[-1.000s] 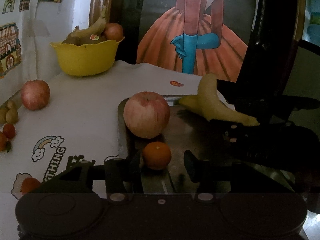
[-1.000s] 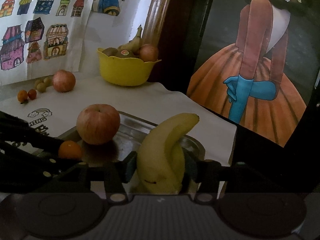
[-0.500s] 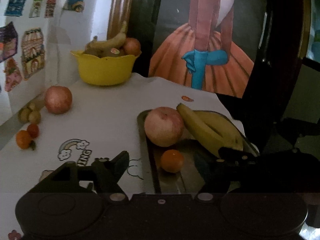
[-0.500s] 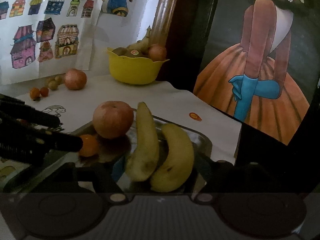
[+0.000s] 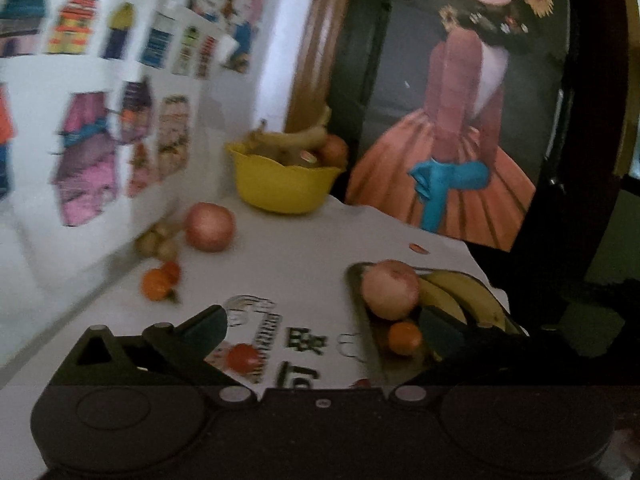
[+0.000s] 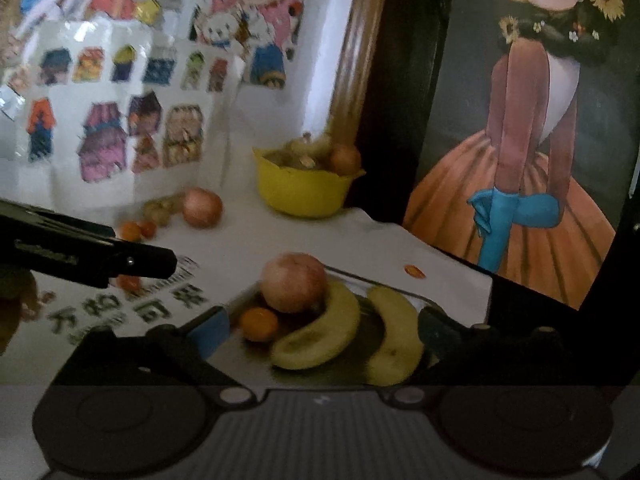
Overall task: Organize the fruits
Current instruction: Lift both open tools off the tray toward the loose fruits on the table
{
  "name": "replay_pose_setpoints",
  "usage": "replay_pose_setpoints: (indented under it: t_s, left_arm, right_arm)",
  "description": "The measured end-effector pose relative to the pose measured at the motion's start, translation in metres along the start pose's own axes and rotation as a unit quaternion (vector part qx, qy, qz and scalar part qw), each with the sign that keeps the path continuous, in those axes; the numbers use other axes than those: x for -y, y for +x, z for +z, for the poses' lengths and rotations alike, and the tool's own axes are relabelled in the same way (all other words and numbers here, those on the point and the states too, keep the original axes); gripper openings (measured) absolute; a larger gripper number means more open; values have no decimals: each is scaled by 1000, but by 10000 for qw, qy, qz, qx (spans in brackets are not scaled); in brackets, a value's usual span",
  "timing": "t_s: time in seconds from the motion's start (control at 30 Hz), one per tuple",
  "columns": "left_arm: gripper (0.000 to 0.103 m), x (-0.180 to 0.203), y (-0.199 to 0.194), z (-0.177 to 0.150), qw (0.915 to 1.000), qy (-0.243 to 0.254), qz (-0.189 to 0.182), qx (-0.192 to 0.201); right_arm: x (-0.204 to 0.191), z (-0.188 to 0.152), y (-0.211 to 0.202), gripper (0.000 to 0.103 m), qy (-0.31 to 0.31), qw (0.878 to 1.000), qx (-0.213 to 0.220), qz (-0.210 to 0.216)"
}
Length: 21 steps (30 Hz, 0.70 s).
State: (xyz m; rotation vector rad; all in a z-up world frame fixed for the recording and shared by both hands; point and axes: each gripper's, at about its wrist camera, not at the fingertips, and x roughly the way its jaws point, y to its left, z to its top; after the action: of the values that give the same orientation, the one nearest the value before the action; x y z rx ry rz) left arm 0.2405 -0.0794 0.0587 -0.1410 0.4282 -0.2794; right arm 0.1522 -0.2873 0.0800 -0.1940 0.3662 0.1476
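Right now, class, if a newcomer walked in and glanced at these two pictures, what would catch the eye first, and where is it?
Most likely the metal tray at the near right of the white table, holding an apple, two bananas and a small orange. Next, the yellow bowl heaped with fruit at the far end. Behind both stands the big painting of a figure in an orange skirt.

Each gripper (image 6: 324, 332) is matte black with 2 round housings, silver screws and blue pads (image 6: 210, 330) lining its fingers.
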Motion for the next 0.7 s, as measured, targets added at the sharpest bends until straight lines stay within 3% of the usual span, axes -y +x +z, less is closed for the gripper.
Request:
replay_pose_setpoints:
  t_s: [0.37, 0.7]
  left_arm:
    - [102, -58, -72, -14, 9977, 97, 600, 300]
    - [102, -107, -110, -36, 9933, 16, 1135, 218]
  right_arm:
    - [-60, 13, -47, 103, -13, 9980, 452, 453]
    - [-121, 7, -57, 103, -198, 9942, 381, 987]
